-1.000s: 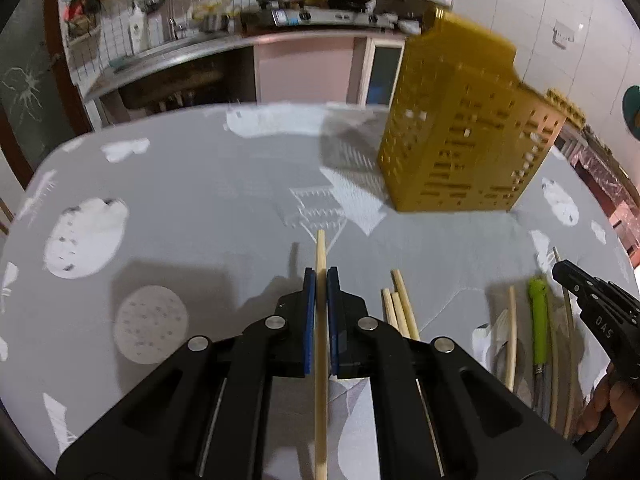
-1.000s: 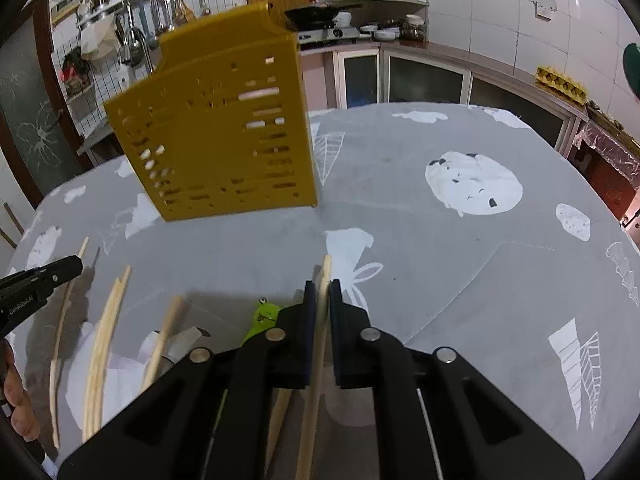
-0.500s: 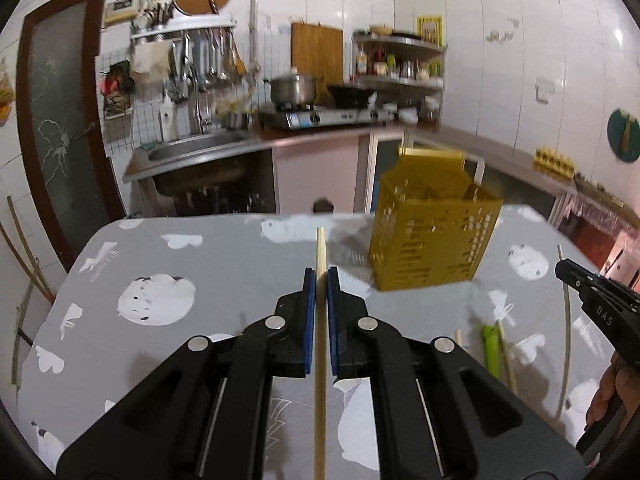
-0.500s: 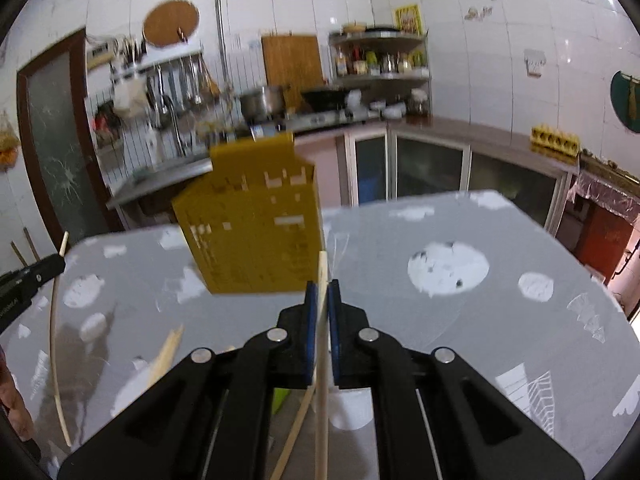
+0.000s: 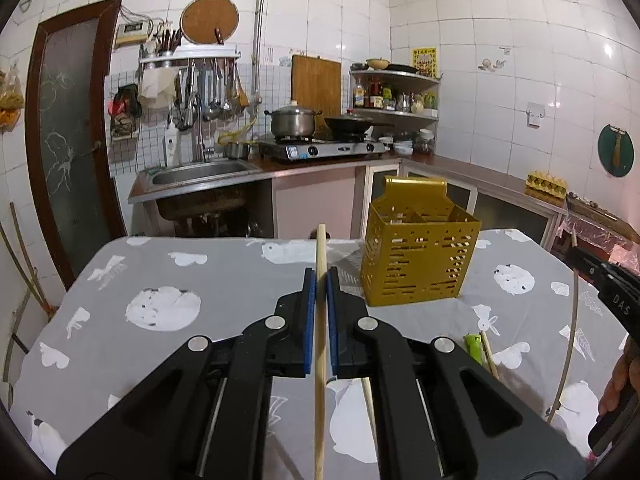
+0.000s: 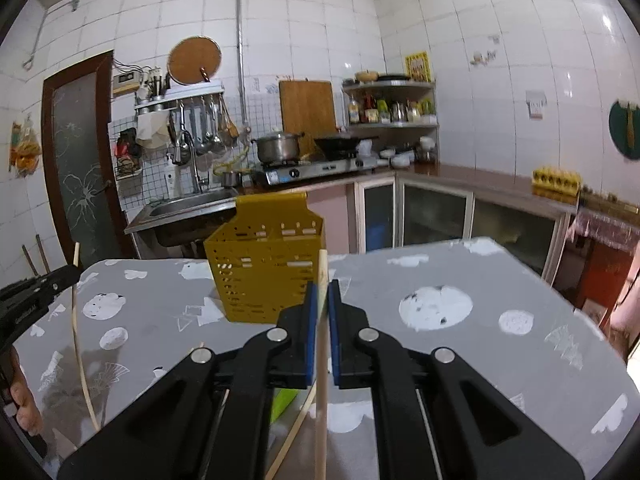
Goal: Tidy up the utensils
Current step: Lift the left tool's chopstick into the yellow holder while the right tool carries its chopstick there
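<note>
A tiled kitchen; on the grey counter the yellow rack looks empty. Each gripper, left and right, has its fingers clenched on a chopstick held above the counter. More sticks lie loose, so most sorting remains.

Both wrist views toward yellow caddy

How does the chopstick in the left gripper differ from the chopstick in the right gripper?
The left gripper's chopstick has its tip against the counter behind; the right gripper's chopstick overlaps the yellow utensil holder. The holder stands to the right of the left one, left of the right one. Both are pale wood, clamped, pointing upward.
</note>
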The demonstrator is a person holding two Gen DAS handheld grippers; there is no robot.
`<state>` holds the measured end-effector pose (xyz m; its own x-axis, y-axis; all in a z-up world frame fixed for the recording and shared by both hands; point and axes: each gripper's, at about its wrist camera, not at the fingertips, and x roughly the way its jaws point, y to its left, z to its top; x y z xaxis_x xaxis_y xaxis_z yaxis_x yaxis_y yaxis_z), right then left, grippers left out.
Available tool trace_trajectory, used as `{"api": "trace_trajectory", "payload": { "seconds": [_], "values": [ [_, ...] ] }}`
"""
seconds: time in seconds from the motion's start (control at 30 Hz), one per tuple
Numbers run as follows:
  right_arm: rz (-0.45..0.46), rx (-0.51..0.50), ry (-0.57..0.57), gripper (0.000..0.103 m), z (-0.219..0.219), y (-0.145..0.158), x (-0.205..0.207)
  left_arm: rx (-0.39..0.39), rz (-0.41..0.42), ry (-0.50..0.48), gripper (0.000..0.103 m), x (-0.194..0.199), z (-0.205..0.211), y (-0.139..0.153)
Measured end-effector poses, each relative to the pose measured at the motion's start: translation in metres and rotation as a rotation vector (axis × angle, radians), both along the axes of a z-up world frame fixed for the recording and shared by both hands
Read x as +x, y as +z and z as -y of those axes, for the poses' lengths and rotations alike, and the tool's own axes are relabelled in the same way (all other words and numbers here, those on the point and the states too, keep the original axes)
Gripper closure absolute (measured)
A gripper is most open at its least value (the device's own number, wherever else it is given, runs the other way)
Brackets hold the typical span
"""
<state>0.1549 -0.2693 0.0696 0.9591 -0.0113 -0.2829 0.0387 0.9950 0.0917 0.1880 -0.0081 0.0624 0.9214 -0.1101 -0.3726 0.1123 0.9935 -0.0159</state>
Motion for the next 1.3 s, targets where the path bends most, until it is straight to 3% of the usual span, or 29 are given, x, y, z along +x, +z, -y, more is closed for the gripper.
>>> {"api": "trace_trajectory", "payload": {
  "seconds": [0.23, 0.47, 0.7, 0.93, 1.1, 1.2, 1.3],
  "values": [
    [0.072, -0.004, 0.004, 0.097, 0.001, 0.021, -0.001, -0.009, 0.065, -0.013, 0.098, -0.003, 0.003, 0.018],
    [0.134, -0.027, 0.003, 0.097, 0.002, 0.052, 0.022, -0.016, 0.138, -0.023, 0.098, 0.012, 0.017, 0.055],
    [0.217, -0.045, -0.001, 0.097, 0.003, 0.106, 0.059, -0.008, 0.232, -0.063, 0.098, 0.051, 0.047, 0.111],
    [0.286, 0.01, 0.002, 0.097, 0.012, 0.145, 0.114, -0.065, 0.285, -0.101, 0.098, 0.111, 0.077, 0.149],
    [0.33, 0.051, -0.016, 0.097, 0.016, 0.15, 0.151, -0.066, 0.308, -0.113, 0.098, 0.159, 0.104, 0.148],
    [0.328, 0.092, -0.006, 0.097, 0.016, 0.146, 0.174, -0.072, 0.301, -0.116, 0.098, 0.186, 0.113, 0.132],
    [0.324, 0.064, 0.0, 0.097, 0.009, 0.132, 0.19, -0.074, 0.276, -0.115, 0.098, 0.208, 0.118, 0.111]
  ]
}}
